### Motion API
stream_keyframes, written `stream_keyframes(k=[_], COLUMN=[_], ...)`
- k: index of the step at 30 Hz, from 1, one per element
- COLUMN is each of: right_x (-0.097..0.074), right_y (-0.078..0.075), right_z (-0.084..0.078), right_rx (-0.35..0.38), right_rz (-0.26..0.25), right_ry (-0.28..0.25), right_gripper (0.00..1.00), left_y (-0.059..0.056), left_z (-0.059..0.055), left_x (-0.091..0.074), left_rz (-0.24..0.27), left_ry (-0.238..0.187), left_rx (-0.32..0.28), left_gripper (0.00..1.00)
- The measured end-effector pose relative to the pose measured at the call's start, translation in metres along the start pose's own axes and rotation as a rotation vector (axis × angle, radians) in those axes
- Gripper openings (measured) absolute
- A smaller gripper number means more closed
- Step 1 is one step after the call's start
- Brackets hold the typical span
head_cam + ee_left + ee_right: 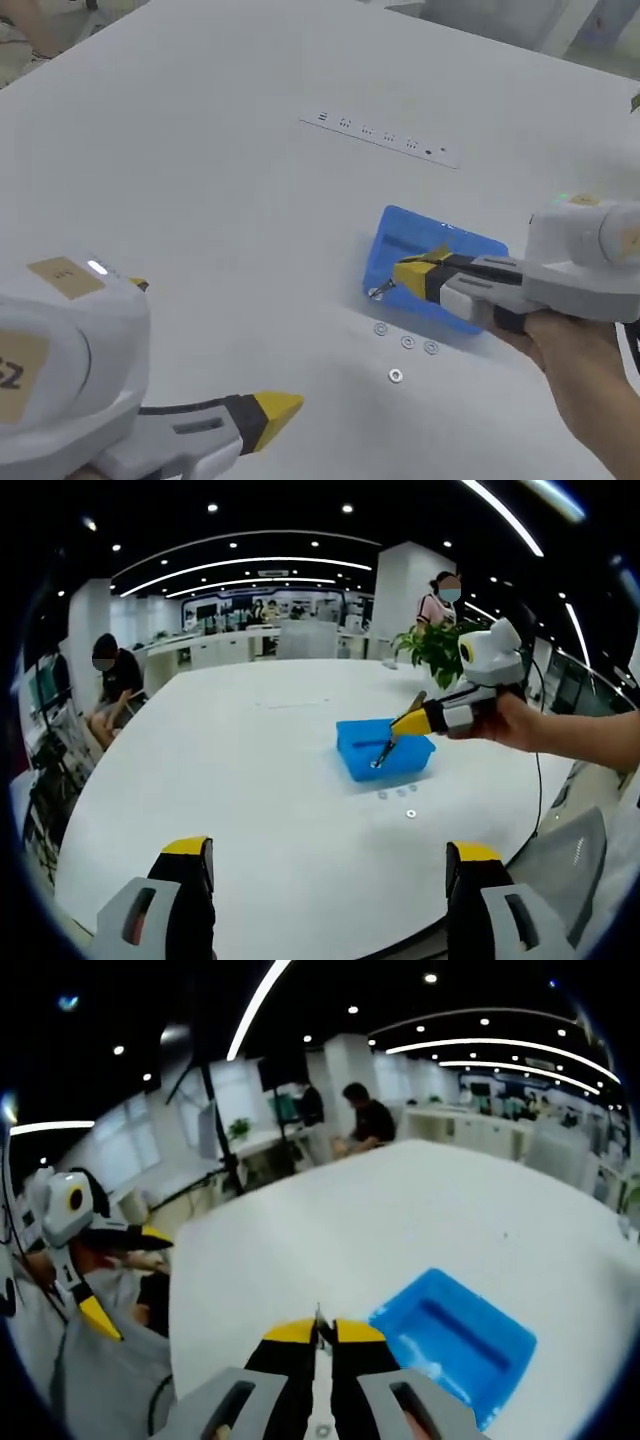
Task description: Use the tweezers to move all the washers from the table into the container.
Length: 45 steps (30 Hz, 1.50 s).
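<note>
A broad white tabletop (pixel 200 180) takes up most of the head view. A long white socket strip (pixel 380 135) is set flush into it in the upper middle of the frame.

At the lower left of the head view is the left tool (pixel 205 350), grey-bodied with yellow tips. In the left gripper view its jaws (pixel 328 848) rise from the bottom edge spread wide apart with nothing between them.

The right tool (pixel 420 270) comes in from the right edge of the head view, held in a hand (pixel 570 360). In the right gripper view its yellow-tipped jaws (pixel 322 1335) are pressed together on slim silver tweezers (pixel 320 1318).

A shallow blue rectangular plastic container (pixel 440 240) sits right of centre in the head view, partly under the right tool. The tweezers (pixel 378 290) point down and left, with their tip at the container's lower-left edge. Whether the tip carries anything is too small to tell.

Four small silver ring washers lie on the tabletop just below the container. Three form a row (pixel 381 329) (pixel 407 342) (pixel 431 347), and the fourth (pixel 396 376) lies alone a little lower in the frame.
</note>
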State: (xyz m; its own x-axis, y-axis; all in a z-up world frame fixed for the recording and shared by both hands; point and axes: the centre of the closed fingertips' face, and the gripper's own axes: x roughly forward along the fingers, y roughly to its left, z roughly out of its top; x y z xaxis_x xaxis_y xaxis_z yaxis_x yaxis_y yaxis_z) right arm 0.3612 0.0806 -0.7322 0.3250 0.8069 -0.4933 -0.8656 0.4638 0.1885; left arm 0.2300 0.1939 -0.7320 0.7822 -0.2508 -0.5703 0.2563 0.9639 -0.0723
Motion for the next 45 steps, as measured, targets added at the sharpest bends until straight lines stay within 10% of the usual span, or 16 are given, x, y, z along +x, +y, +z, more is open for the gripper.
stream_keyframes(k=[13,21,45], right_x=[0.019,0.045,0.052], right_y=[-0.054,-0.079,-0.075], right_z=[0.007,-0.015,-0.017], right_rx=[-0.064,-0.042,-0.048], right_rz=[-0.176,-0.172,-0.163], right_ry=[0.021,0.078,0.108], right_gripper=[0.01,0.01,0.02], left_y=[0.002,0.003,0.005], left_z=[0.001,0.003,-0.005], left_x=[0.001,0.002,0.003], left_rz=[0.013,0.013,0.006], left_ry=[0.0,-0.001,0.038], left_rx=[-0.005,-0.01,0.006], left_gripper=[0.99,0.99,0.99])
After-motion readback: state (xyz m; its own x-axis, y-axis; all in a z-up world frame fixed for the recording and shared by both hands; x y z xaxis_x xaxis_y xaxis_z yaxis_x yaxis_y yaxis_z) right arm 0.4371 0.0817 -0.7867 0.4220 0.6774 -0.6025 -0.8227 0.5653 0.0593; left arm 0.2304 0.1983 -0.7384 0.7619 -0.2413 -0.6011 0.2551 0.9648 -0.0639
